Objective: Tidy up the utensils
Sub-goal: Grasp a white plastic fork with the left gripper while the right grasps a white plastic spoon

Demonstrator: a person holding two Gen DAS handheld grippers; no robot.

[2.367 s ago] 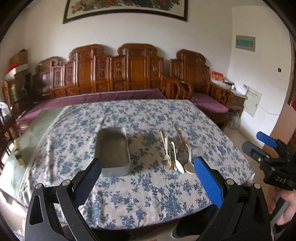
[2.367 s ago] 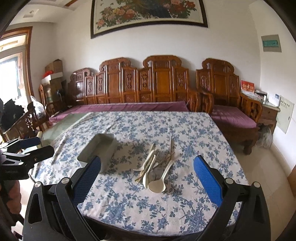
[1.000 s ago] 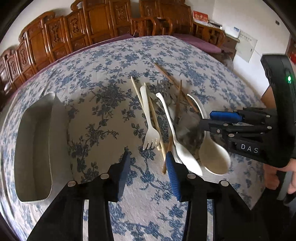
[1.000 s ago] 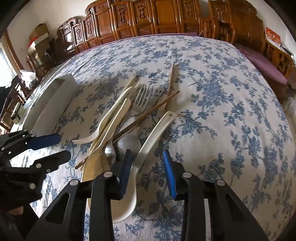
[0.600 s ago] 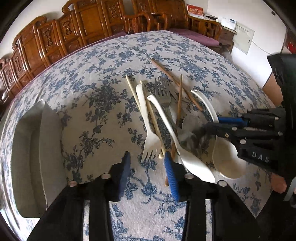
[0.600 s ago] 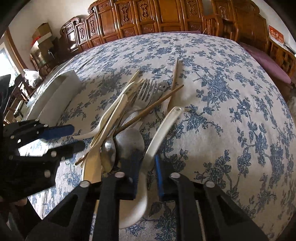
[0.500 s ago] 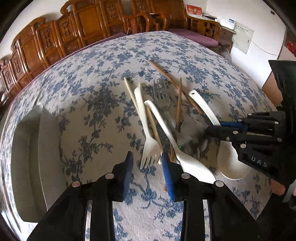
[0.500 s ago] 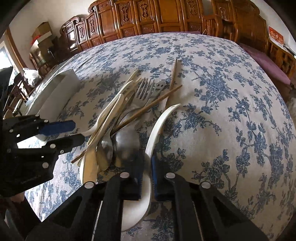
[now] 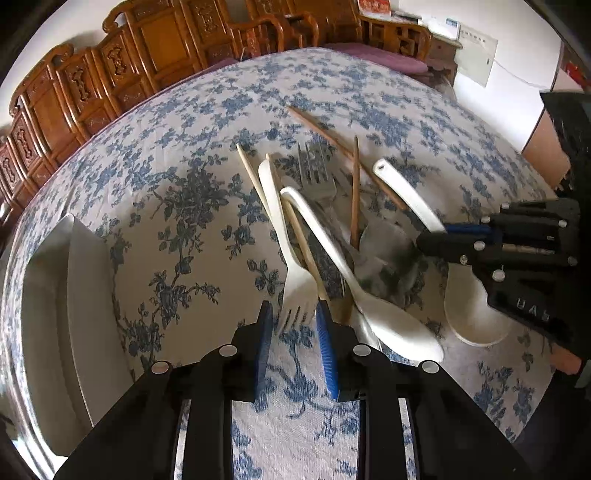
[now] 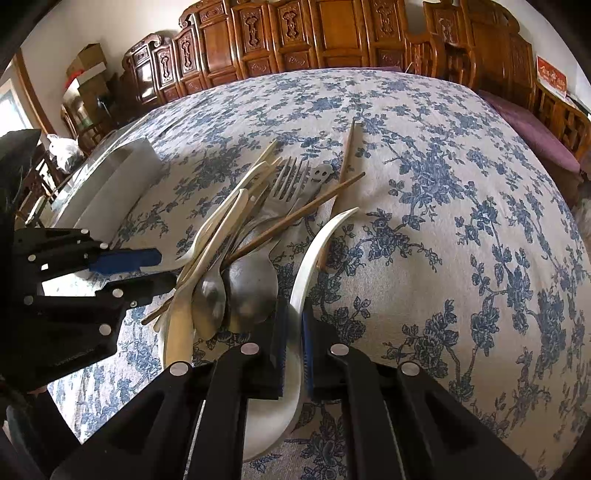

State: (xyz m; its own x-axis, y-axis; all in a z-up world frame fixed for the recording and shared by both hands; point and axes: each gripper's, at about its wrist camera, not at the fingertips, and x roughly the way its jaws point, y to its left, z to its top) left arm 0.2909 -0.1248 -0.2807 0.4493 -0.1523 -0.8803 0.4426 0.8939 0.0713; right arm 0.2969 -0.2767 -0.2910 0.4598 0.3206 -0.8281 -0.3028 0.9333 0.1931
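Two grippers worked at a heap of utensils on the flowered tablecloth [image 9: 184, 192]. The right gripper [image 10: 292, 332] was clamped on the handle of a white soup spoon [image 10: 317, 243], whose bowl lay under its fingers. The left gripper [image 9: 293, 328] had just been closing, its blue pads on either side of the tines of a white plastic fork [image 9: 295, 291], not visibly pressing them. A white tray [image 9: 55, 314] sat well apart from the heap.

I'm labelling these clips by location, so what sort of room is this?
Probably a home living or dining room: a table under a blue-flowered cloth, carved wooden benches along the wall, and a pile of forks, spoons and chopsticks.
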